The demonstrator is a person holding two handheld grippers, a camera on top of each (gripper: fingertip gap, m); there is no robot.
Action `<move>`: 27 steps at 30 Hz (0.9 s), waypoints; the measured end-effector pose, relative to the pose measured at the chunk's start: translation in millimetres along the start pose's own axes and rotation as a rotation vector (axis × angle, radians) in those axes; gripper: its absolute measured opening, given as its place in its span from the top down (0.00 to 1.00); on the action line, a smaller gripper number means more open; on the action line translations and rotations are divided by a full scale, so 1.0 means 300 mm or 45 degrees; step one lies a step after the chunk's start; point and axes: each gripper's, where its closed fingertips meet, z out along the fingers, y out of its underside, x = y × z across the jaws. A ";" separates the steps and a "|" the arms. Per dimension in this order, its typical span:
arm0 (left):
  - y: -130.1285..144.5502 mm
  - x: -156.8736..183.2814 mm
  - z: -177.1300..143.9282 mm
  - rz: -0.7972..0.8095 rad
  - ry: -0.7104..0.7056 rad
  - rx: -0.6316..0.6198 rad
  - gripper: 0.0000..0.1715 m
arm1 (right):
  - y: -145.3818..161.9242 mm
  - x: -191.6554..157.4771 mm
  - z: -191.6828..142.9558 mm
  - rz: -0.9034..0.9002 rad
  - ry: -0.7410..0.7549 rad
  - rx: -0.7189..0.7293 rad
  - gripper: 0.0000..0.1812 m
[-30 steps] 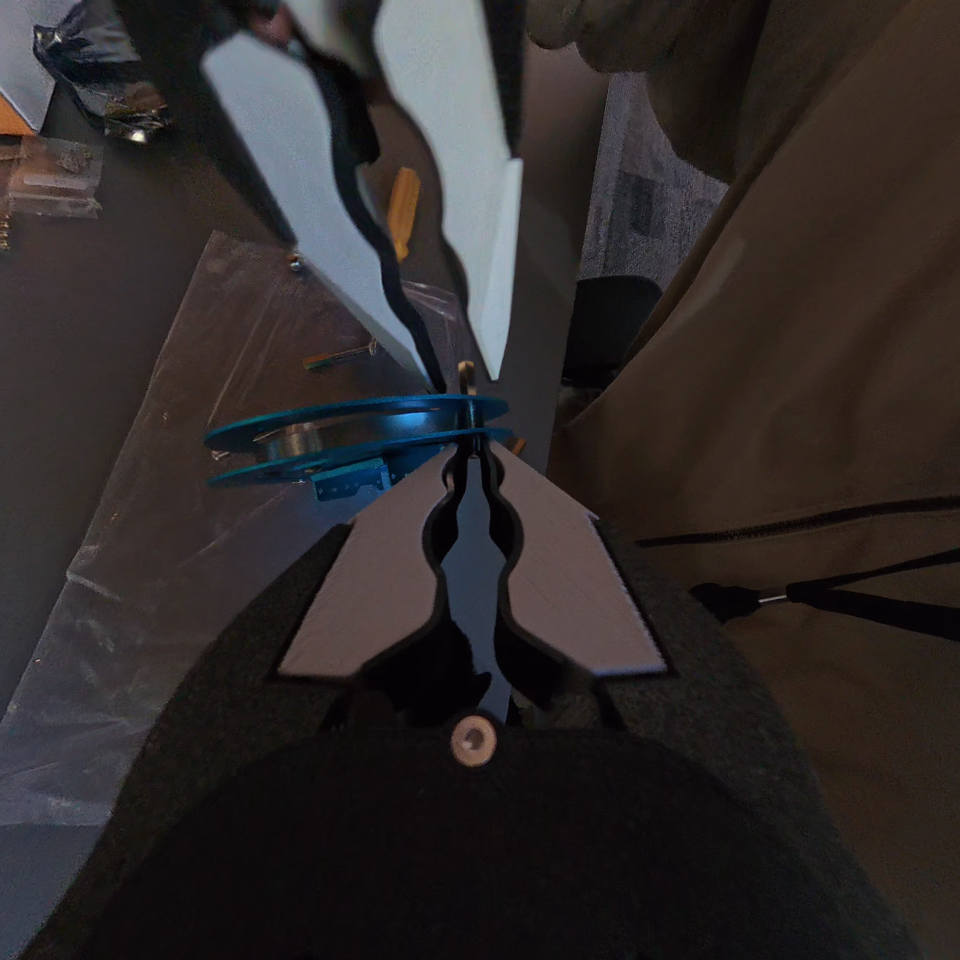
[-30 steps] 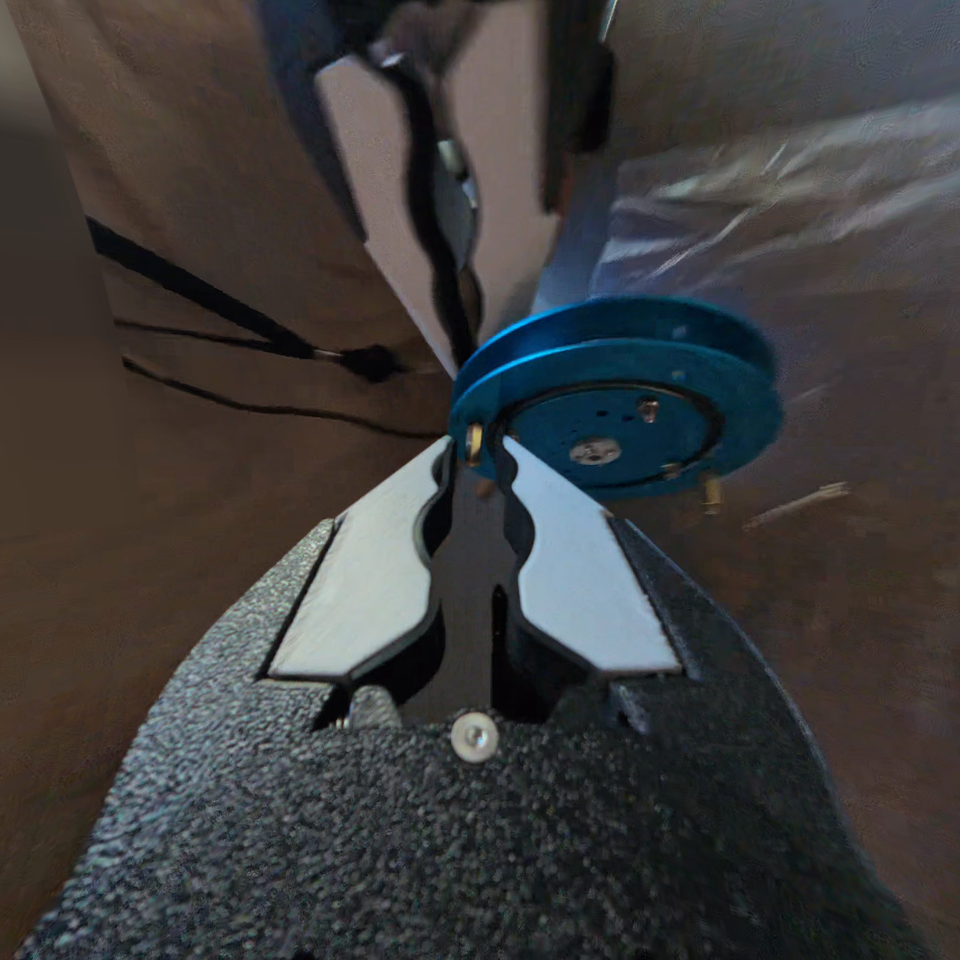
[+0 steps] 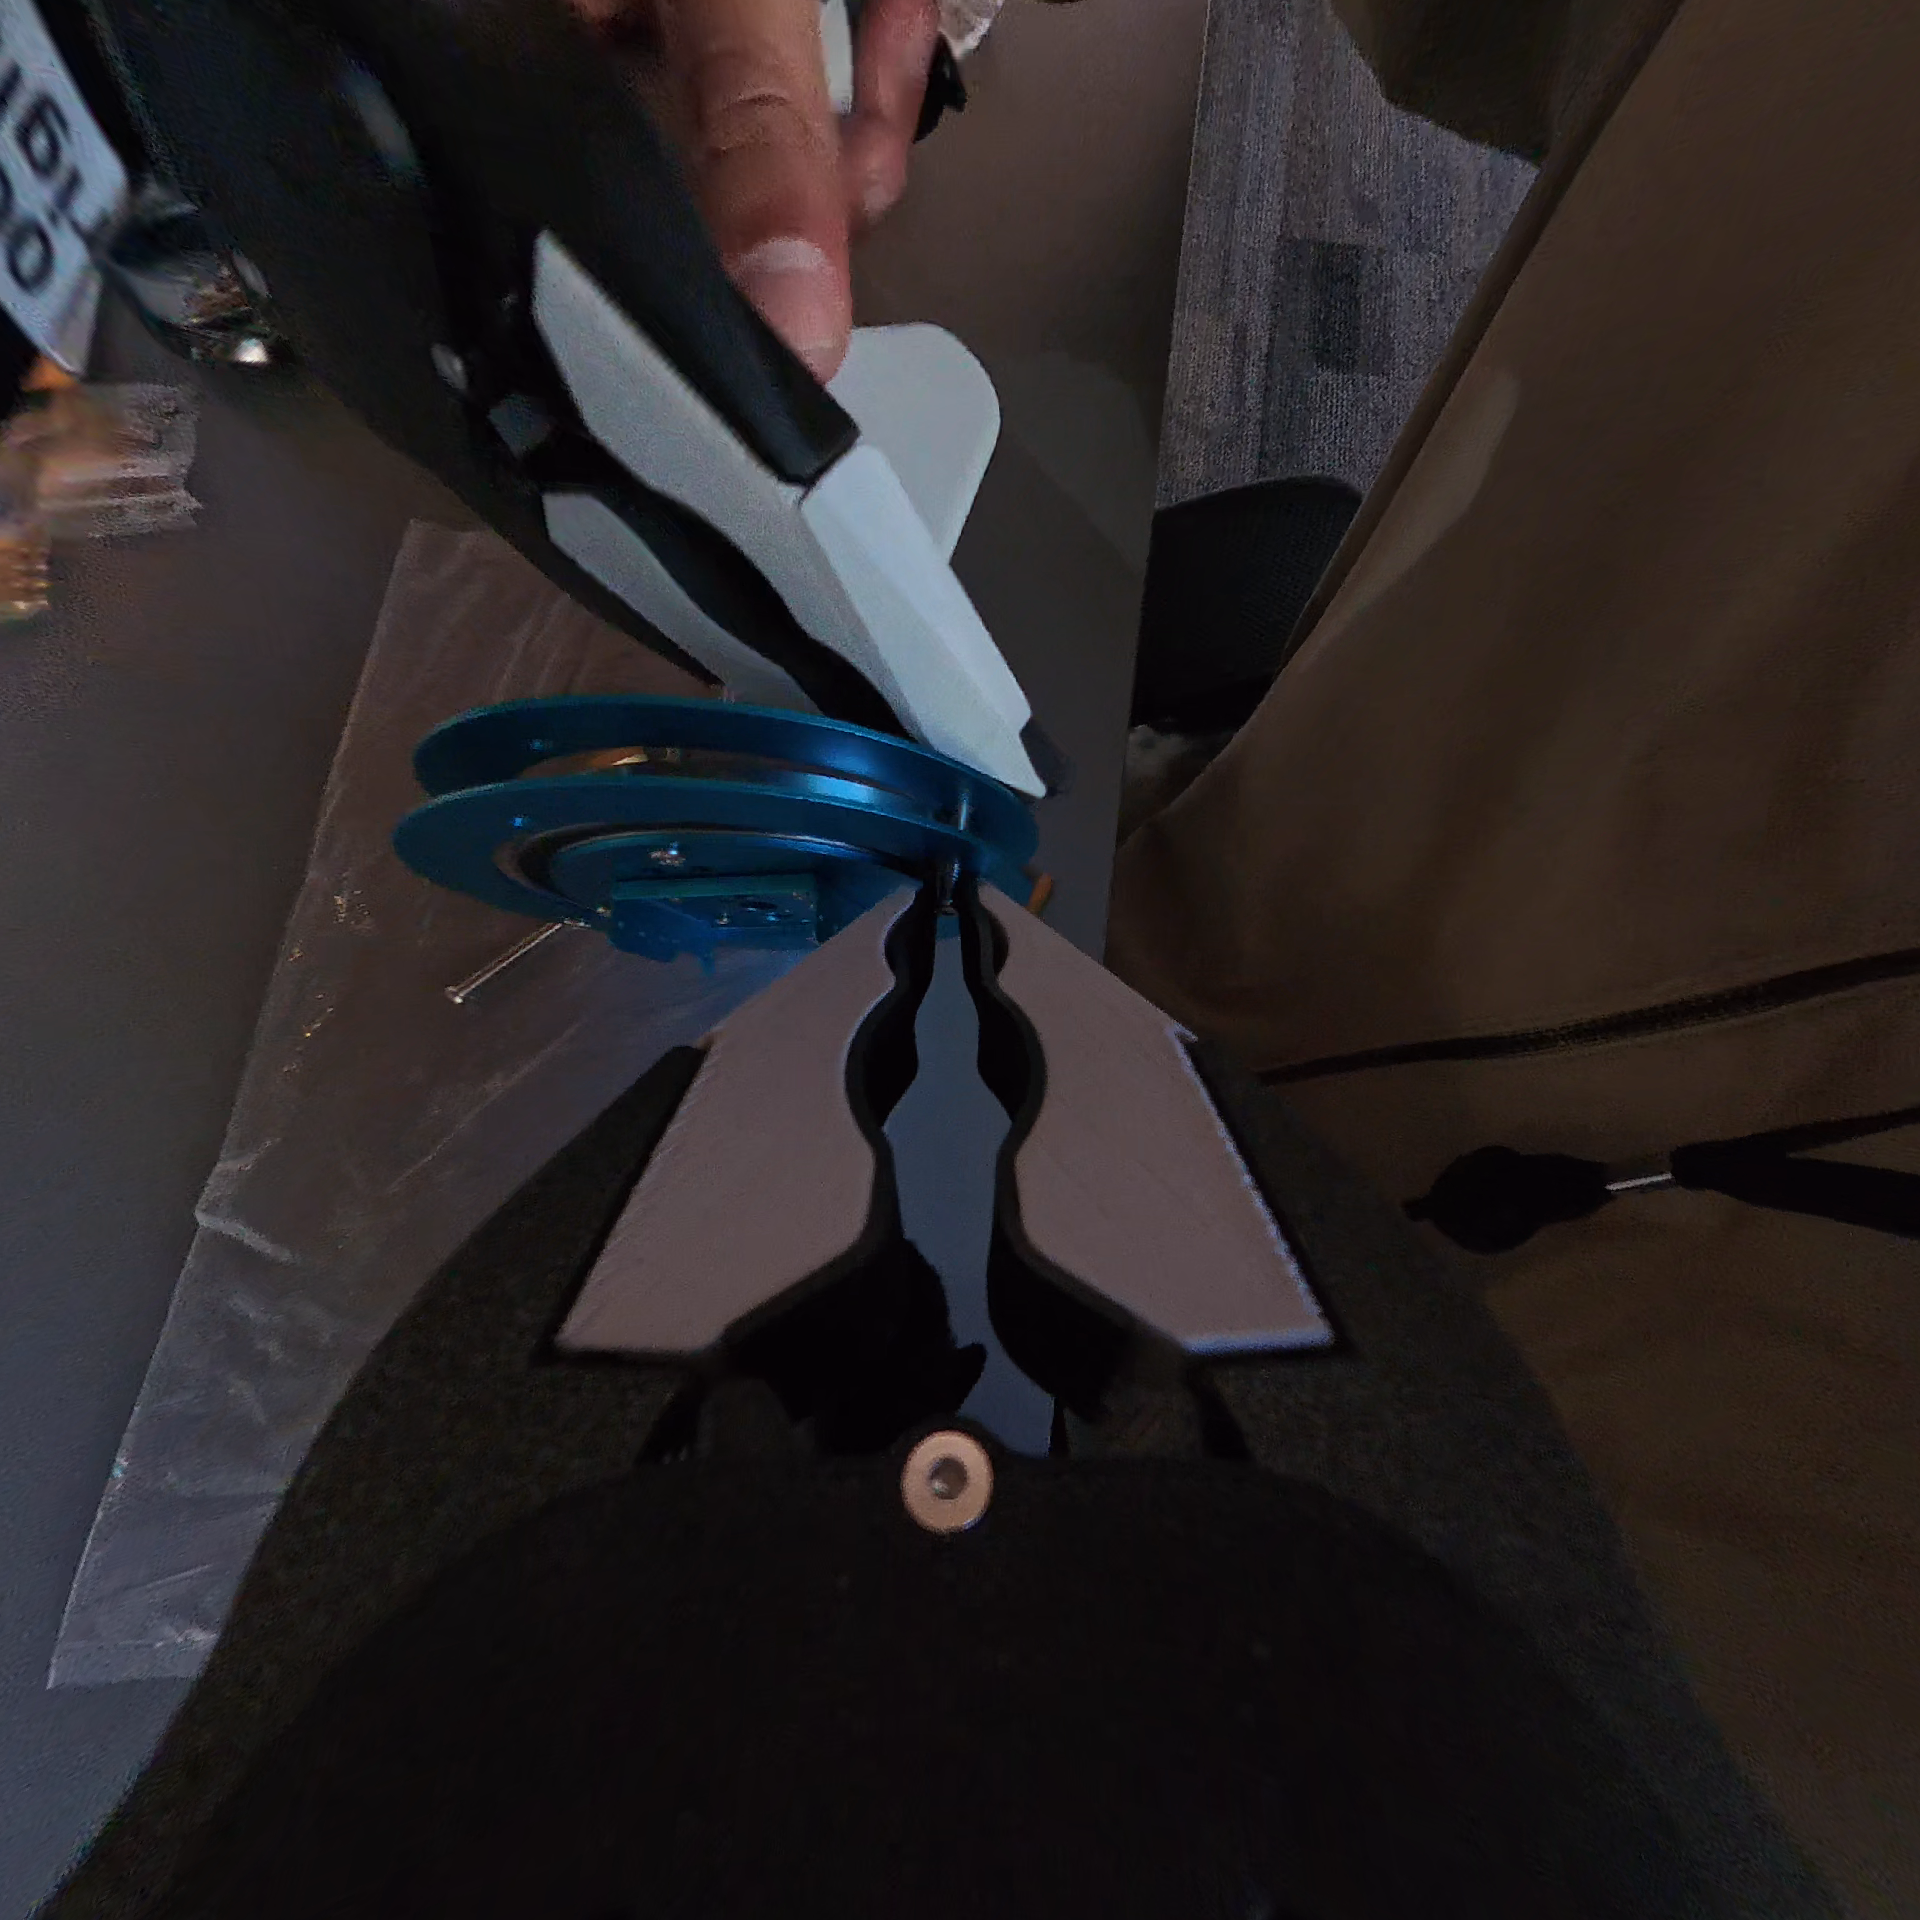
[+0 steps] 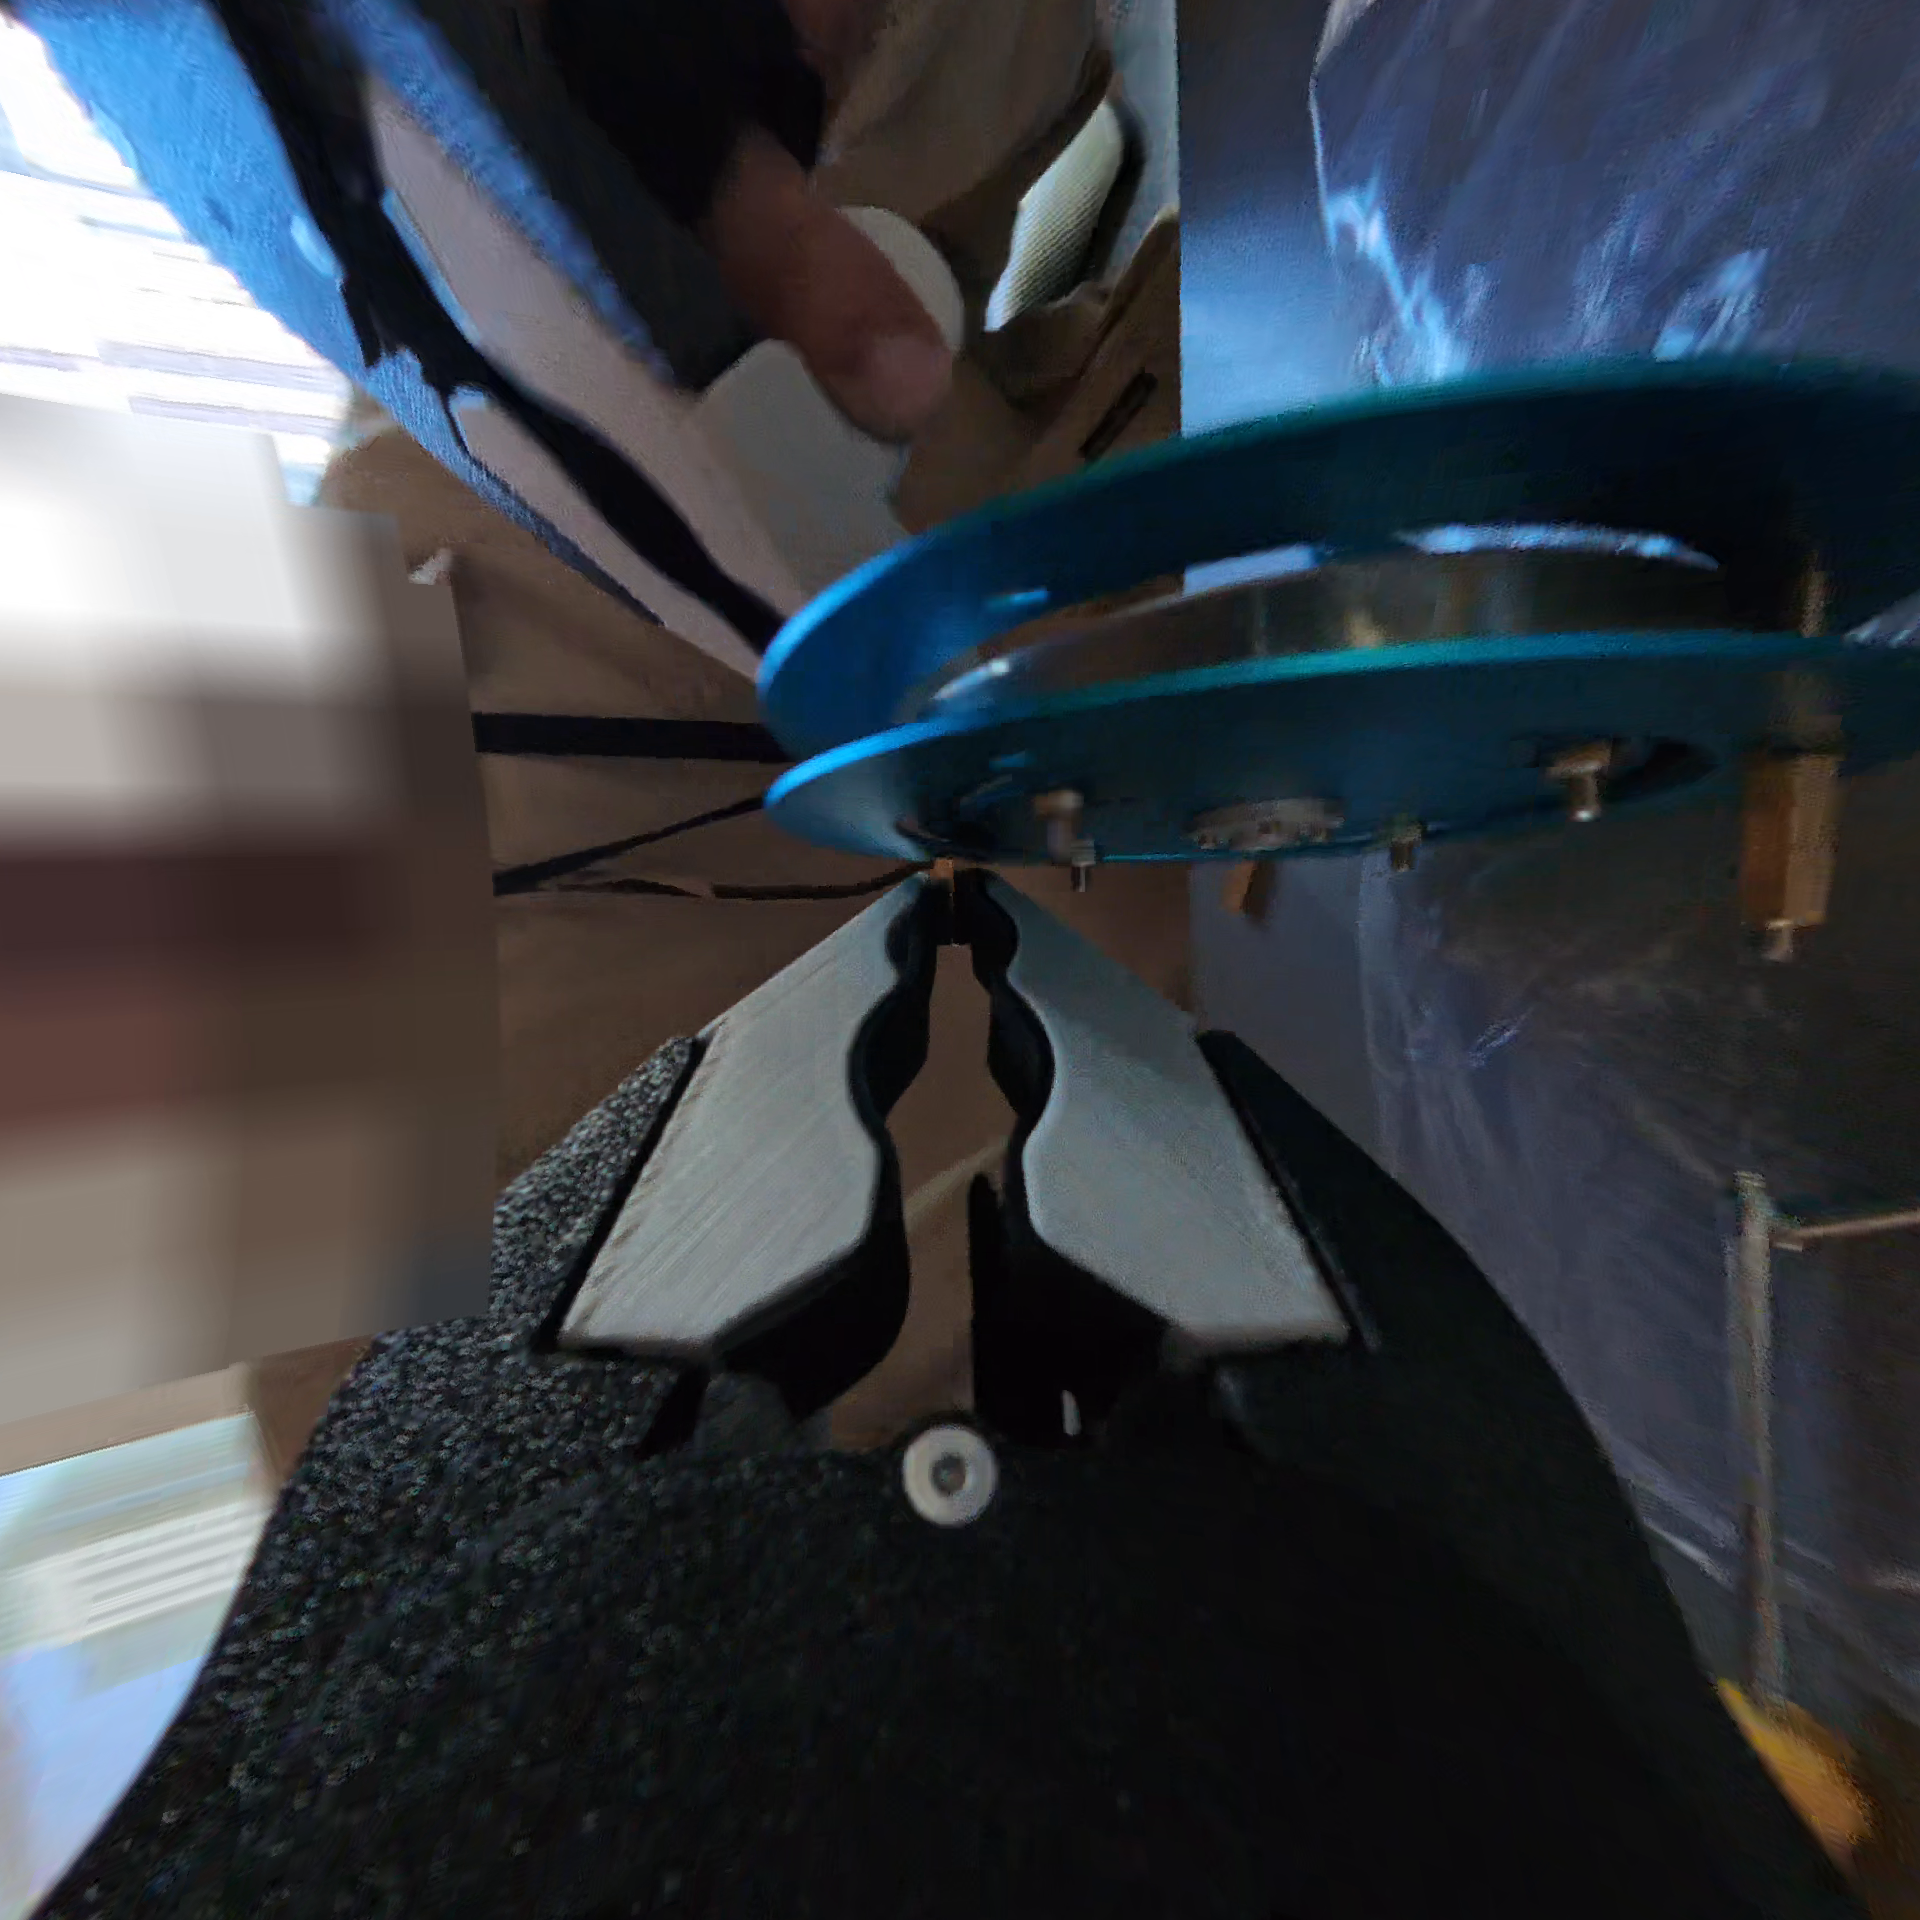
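Two grippers meet at one blue two-disc assembly (image 3: 717,821), held in the air. The left gripper (image 3: 951,902) pinches a small post at its 3 o'clock rim, jaws nearly closed. The right gripper (image 4: 954,896) clamps a brass standoff under the rim. Two flat discs sandwich a silvery hub. Beyond, at 9 o'clock, one loose screw (image 3: 504,966) lies on one clear plastic sheet (image 3: 343,1039).

We see the blue double disc (image 4: 1351,707) tipped from nearly facing the right hand-held gripper (image 4: 954,902) to edge-on, apparently closer now.
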 end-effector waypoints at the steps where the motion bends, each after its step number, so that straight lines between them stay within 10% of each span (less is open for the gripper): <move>1: -0.003 -0.008 -0.005 -0.012 -0.009 0.017 0.99 | -0.008 0.005 -0.012 -0.122 0.107 0.022 0.97; 10: 0.007 -0.018 -0.027 -0.115 0.028 0.070 0.99 | -0.054 0.000 -0.114 -1.318 1.373 0.200 0.76; 18: -0.005 -0.027 -0.027 -0.178 0.055 0.082 0.99 | -0.091 0.026 -0.099 -1.765 2.315 -0.025 0.97; 21: 0.000 -0.011 -0.014 -0.137 0.058 0.065 0.99 | -0.077 0.023 -0.088 -1.570 2.137 -0.056 0.98; 27: -0.018 -0.012 -0.012 -0.075 -0.001 0.085 0.99 | -0.044 0.019 -0.062 -0.561 0.860 0.241 0.98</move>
